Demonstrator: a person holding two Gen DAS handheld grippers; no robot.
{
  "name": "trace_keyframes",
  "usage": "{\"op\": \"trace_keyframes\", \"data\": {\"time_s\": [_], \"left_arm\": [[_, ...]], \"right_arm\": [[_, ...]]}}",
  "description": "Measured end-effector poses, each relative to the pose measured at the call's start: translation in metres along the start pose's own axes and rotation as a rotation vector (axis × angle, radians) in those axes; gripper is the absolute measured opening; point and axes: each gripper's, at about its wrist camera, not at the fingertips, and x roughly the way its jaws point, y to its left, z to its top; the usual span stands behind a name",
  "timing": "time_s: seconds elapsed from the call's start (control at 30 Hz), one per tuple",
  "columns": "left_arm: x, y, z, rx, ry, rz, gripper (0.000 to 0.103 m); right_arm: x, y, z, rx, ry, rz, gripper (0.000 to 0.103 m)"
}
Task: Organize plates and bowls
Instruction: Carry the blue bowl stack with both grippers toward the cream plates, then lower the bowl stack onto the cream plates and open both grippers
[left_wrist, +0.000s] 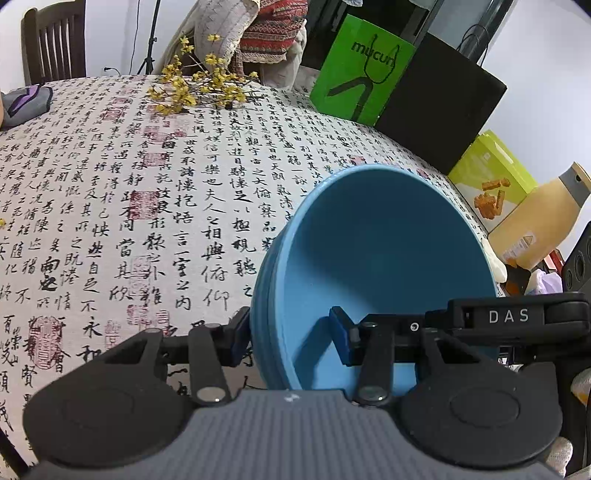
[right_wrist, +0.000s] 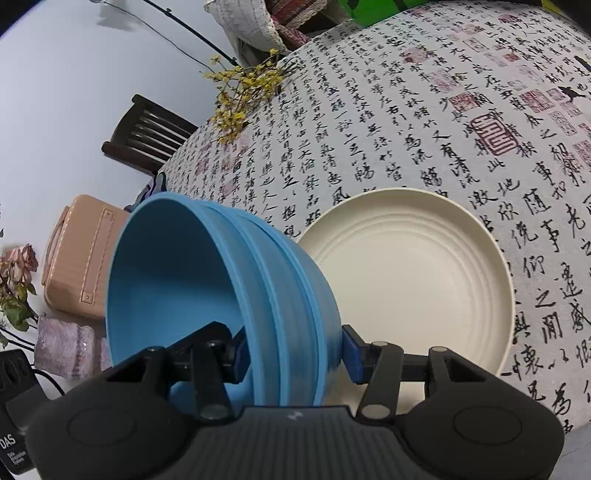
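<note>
Calligraphy-print tablecloth (right_wrist: 424, 122) below, my left gripper (left_wrist: 291, 338) and right gripper (right_wrist: 295, 356) each clamp 1 ribbed blue plastic bowl (left_wrist: 376, 266) rim, tilted; I'd level mine, then lower onto the round cream ridged plate (right_wrist: 410, 280) nearby.

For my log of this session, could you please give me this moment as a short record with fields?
left claw: shut on the wall of a blue bowl, one finger inside, one outside
right claw: shut on the wall of a blue bowl, likewise
bowl pose: tilted, opening sideways, in both views
same bowl or two: cannot tell
cream plate: flat on the calligraphy tablecloth, beside the right claw's bowl
yellow flower sprig: lying at the table's far edge
green box: standing at the table's far side
</note>
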Motion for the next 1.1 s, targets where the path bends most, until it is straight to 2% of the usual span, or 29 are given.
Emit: {"op": "trace_keyframes", "data": {"time_s": [0.67, 1.1], "left_arm": [[0.028, -0.023, -0.004, 0.015, 0.041, -0.027, 0.045], [0.046, -0.028, -0.004, -0.013, 0.072, -0.03, 0.045]], "right_arm": [[-0.008, -0.036, 0.001, 0.052, -0.004, -0.019, 0.05], [-0.003, -0.055, 0.006, 0.073, 0.012, -0.015, 0.05]]}}
